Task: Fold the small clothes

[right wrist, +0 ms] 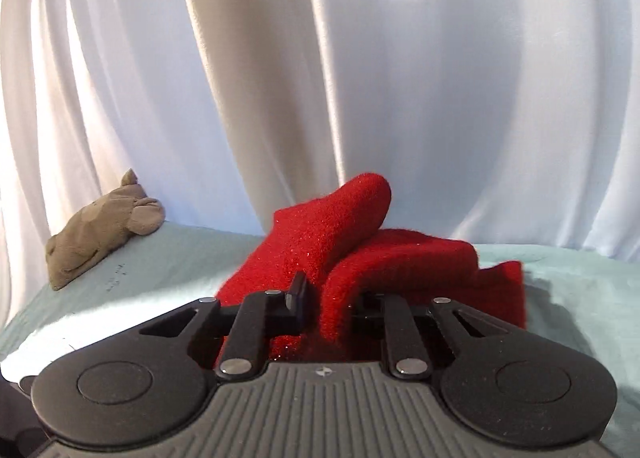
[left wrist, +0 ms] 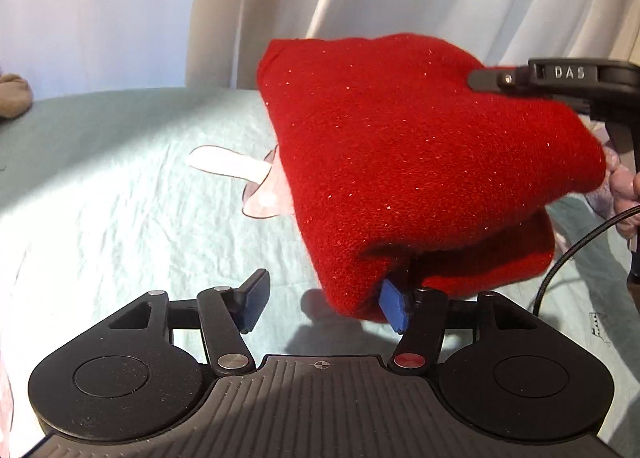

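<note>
A red sparkly knit garment (left wrist: 420,162) hangs bunched above the pale green sheet (left wrist: 100,186). My left gripper (left wrist: 324,298) is open; its right blue pad (left wrist: 394,308) touches the garment's lower edge and the left pad (left wrist: 254,300) is free. The right gripper's black body (left wrist: 560,82) shows at the garment's upper right. In the right wrist view the red garment (right wrist: 360,258) is draped over my right gripper (right wrist: 332,302). The cloth fills the gap between its fingers, and the right finger is hidden under it.
A white and pink garment (left wrist: 248,174) lies on the sheet behind the red one. A brown-grey folded cloth (right wrist: 100,226) rests at the far left of the bed. White curtains (right wrist: 320,78) hang behind. A black cable (left wrist: 568,254) runs at the right.
</note>
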